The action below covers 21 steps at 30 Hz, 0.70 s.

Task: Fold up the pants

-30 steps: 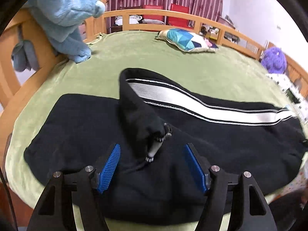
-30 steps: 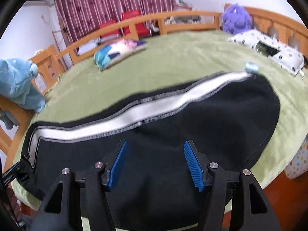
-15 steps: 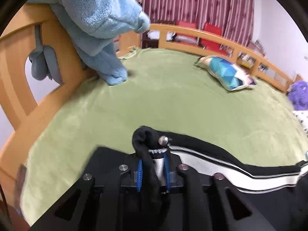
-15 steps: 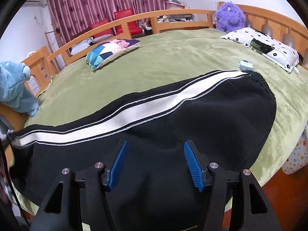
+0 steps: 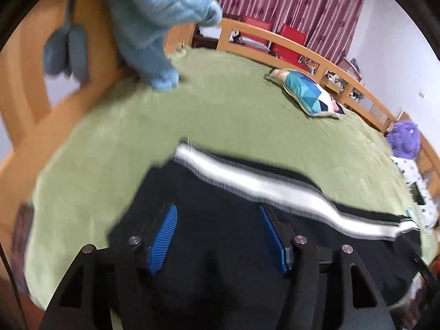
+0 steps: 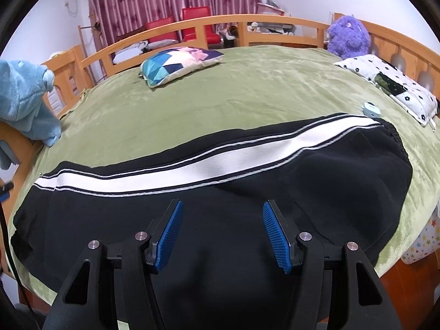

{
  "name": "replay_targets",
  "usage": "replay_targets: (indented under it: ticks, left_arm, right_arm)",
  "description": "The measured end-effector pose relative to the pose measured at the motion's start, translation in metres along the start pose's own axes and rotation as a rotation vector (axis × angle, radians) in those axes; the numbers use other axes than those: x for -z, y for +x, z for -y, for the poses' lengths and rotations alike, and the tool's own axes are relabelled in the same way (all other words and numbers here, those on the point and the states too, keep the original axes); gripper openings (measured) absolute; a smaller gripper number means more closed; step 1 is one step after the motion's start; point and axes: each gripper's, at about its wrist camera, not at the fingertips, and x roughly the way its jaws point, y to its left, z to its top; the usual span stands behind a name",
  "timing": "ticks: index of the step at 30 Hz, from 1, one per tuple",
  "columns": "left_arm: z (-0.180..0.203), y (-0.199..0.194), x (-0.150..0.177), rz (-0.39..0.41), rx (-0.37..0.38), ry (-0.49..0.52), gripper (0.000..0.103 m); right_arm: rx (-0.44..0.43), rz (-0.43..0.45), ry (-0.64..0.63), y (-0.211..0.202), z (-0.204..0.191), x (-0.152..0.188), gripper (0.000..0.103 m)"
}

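Note:
Black pants (image 6: 330,176) with a white side stripe (image 6: 209,167) lie flat across the green bed, leg end at the left, waistband at the right. They also show in the left wrist view (image 5: 220,220), blurred. My left gripper (image 5: 217,236) is open and empty just above the leg end of the pants. My right gripper (image 6: 222,231) is open and empty above the middle of the pants.
A green blanket (image 6: 247,90) covers the bed inside a wooden rail (image 6: 220,22). A blue plush (image 5: 154,13) hangs over the left rail. A patterned cushion (image 6: 178,63), a purple plush (image 6: 348,37), a spotted pillow (image 6: 390,85) and a small blue object (image 6: 371,110) lie farther back.
My left gripper was shut on the pants cuff half a second ago; now it is open and the leg lies flat. The right gripper stayed open and barely moved.

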Motion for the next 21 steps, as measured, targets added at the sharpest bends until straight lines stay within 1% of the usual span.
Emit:
replay_targets:
  ticks: [3,6,9,13,16,17,19,20,21]
  left_arm:
    - [-0.017,0.0,0.037,-0.067,0.057,-0.074,0.059]
    - [-0.027,0.014,0.062,-0.131,0.101,-0.137,0.059]
    - [-0.033,0.032,0.071,-0.16,0.087,-0.199,0.058]
    - [-0.038,0.043,0.071,-0.143,0.087,-0.273,0.058]
    - [-0.037,0.052,0.065,-0.129,0.067,-0.294,0.057]
    - [-0.037,0.055,0.064,-0.127,0.058,-0.302,0.054]
    - [-0.037,0.059,0.061,-0.118,0.041,-0.311,0.024]
    - [-0.037,0.06,0.06,-0.13,0.039,-0.305,0.005]
    - [-0.039,0.059,0.06,-0.133,0.043,-0.306,0.005]
  right_arm:
    - [0.0,-0.008,-0.025,0.002,-0.011,0.002,0.06]
    - [0.001,-0.018,-0.049,0.005,-0.022,0.003,0.06]
    - [0.003,-0.022,-0.063,0.005,-0.029,0.004,0.06]
    - [0.018,-0.015,-0.077,0.003,-0.033,0.007,0.06]
    - [0.029,-0.023,-0.07,0.003,-0.031,0.009,0.06]
    - [0.031,-0.024,-0.064,0.002,-0.029,0.01,0.06]
    - [0.037,-0.022,-0.054,0.001,-0.025,0.01,0.06]
    - [0.038,-0.019,-0.048,-0.001,-0.023,0.01,0.06]
    - [0.039,-0.015,-0.043,-0.002,-0.021,0.01,0.06]
